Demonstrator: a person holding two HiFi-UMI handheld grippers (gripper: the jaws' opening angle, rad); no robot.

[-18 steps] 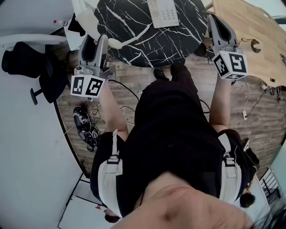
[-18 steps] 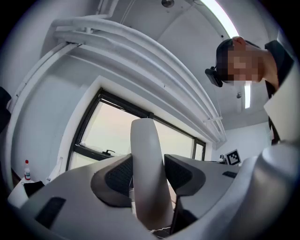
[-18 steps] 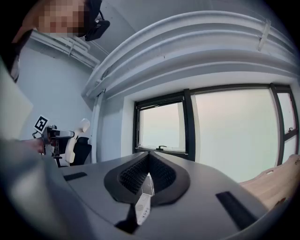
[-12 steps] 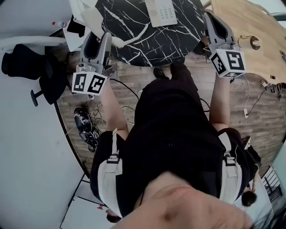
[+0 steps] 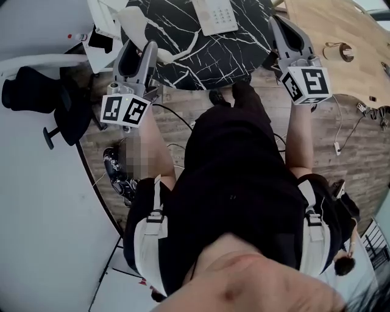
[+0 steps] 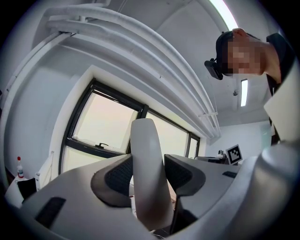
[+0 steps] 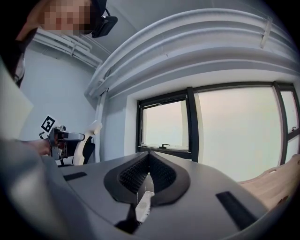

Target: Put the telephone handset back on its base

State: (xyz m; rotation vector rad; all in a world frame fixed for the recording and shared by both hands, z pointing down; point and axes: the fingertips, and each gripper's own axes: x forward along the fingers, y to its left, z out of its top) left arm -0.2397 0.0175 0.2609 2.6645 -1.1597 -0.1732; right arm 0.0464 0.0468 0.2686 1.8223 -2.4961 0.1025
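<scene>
Where the handset [image 6: 145, 154] is: upright between the two pads of the left gripper [image 6: 147, 177], with its rounded end standing well past the fingertips and clear of the table.
Left fingers: closed on the handset's slimmer middle, one ribbed pad [image 6: 118, 176] on each side of it.
Right fingers: the right gripper [image 7: 149, 164] has its pads pressed together with nothing held between them.
Base [image 5: 214, 13]: lies on the black marble table [image 5: 183, 61], beyond both sets of fingertips and roughly between them.
Weight: probably light, since a single pinch carries it with no sag visible.
Stiffness: looks like hard moulded plastic that will not give under the pads.
Surface: smooth and rounded, so it may swivel about the pinch line or slide along the pads if bumped.
Fragility: likely sturdy enough for a gentle set-down, though a drop onto the stone top could crack it.
Best hold: the present one, on the middle, which leaves both ends free beyond the fingers to seat in the cradle.
Cord: cannot be told apart from the table's white veins.
Caution: line up the long axis before the fingers let go.
</scene>
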